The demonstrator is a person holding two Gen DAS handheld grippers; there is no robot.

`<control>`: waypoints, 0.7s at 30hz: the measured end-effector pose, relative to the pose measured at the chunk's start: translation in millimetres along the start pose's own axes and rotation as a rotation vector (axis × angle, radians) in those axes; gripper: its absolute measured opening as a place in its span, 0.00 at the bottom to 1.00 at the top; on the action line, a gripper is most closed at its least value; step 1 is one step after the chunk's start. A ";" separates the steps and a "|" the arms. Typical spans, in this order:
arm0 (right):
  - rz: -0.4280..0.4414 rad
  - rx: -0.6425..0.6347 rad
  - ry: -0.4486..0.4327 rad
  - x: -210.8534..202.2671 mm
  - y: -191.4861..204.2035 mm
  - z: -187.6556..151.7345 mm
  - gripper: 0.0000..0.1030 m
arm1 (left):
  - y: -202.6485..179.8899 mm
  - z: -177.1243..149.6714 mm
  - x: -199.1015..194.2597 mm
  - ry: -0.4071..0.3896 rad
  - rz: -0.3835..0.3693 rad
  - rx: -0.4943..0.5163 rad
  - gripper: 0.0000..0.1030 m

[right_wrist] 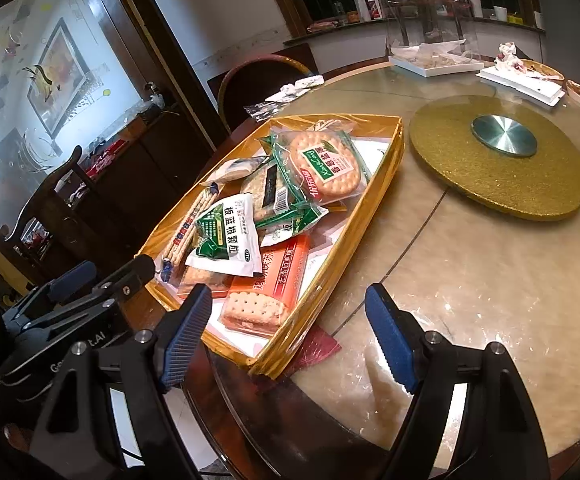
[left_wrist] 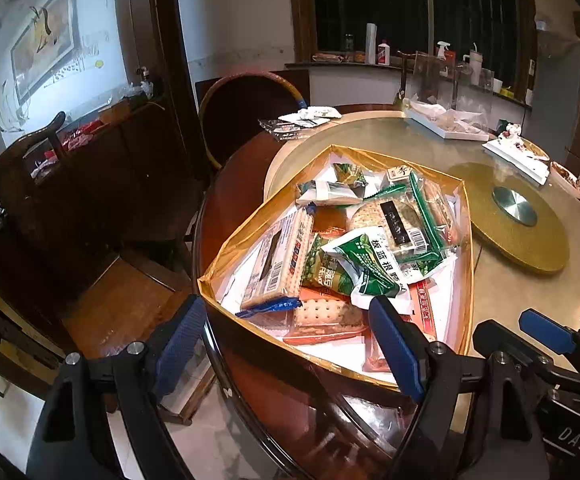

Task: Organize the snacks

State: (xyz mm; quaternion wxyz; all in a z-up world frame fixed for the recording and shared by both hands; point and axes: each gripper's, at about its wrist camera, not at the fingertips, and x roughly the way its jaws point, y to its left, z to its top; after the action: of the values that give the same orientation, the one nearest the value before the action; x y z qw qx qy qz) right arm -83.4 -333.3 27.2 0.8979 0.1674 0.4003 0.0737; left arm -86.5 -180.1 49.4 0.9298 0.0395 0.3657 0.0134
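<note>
I see both grippers, left [left_wrist: 290,344] and right [right_wrist: 290,336], released; snack tray [right_wrist: 381,184] at 12 o'clock.

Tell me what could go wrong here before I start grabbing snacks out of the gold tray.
The gold tray sits at the table edge, so a nudge from the open right gripper might push it off. The snacks are heaped; pulling the white and green sachet could drag its neighbours. The left gripper, also open, hangs beside the right, so they may collide.
</note>
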 end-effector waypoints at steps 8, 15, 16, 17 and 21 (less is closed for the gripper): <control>-0.008 -0.021 0.007 3.4 3.4 1.4 0.77 | 0.3 1.6 10.0 0.007 0.023 0.001 0.81; -0.005 -0.024 0.013 9.2 7.2 0.7 0.77 | -0.5 1.0 14.8 0.011 0.037 0.018 0.81; -0.006 -0.027 0.015 10.0 8.1 0.7 0.77 | 0.8 0.9 15.0 0.011 0.036 0.013 0.81; -0.007 -0.028 0.016 10.3 9.1 0.7 0.77 | 2.0 1.2 15.0 0.011 0.038 0.009 0.81; -0.006 -0.031 0.010 10.3 11.4 2.5 0.77 | 2.0 1.5 15.7 0.006 0.043 0.015 0.81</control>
State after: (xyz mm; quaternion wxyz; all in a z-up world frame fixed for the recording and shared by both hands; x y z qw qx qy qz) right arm -74.6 -320.5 25.7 0.8987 0.1518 0.4040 0.0783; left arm -74.0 -177.4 40.0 0.9279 0.0544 0.3675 0.0307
